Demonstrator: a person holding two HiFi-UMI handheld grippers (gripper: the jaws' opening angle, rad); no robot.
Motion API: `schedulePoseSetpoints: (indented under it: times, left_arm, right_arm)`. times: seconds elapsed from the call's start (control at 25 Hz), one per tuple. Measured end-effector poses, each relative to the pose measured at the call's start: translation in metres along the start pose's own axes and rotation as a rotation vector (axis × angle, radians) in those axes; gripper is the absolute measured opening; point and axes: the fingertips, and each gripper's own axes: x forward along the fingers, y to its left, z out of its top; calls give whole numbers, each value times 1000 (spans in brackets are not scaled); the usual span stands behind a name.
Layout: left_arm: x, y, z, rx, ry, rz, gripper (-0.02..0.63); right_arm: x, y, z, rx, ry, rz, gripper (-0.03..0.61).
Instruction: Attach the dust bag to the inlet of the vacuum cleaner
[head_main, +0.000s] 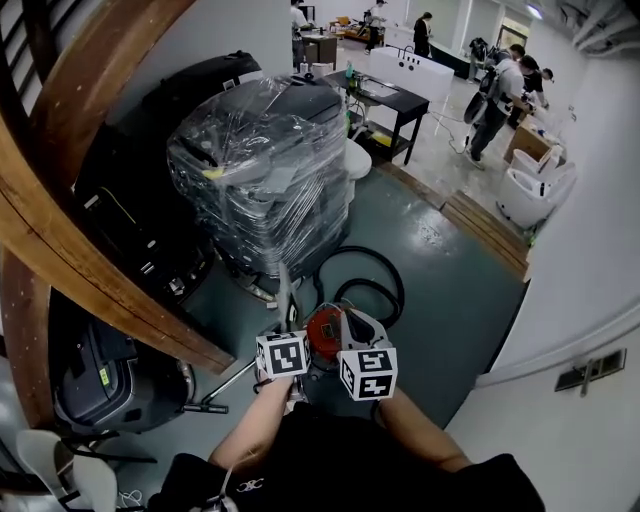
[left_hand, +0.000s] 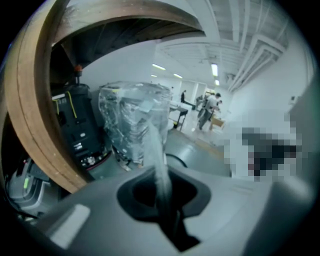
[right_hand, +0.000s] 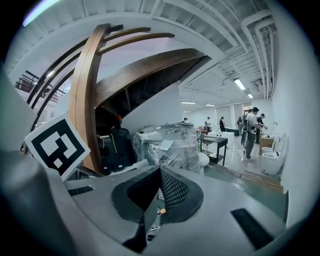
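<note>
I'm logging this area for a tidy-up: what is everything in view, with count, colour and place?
wrapped stack: one, grey under clear film, centre floor
wooden beams: several, brown, curving along the left
machines: several, black, behind the beams
hose: one, black, floor beside the stack
vacuum cleaner: one, orange-red, floor, bottom centre
table: one, black, far back
toilets: at least two, white, right wall
people: several, far back
pale strip: one, whitish, pinched at its lower end
left gripper: one, grey, shut on the pale strip
right gripper: one, grey, shut, empty
</note>
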Motion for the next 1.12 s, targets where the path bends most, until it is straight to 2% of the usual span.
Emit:
schedulePoseSetpoints:
  times: [0.44,0.8,1.12]
  left_arm:
    - [65,39,59,22,15,-60,25]
    - [102,55,74,29,40,-89,25]
    - [117,53,73,23,82,-55,25]
  right_arm:
    - [77,-2,20,15,19,-78,-3]
    - [115,-2,19,12,44,-105,-3]
    - [130,-24,12,46,74,-86,-3]
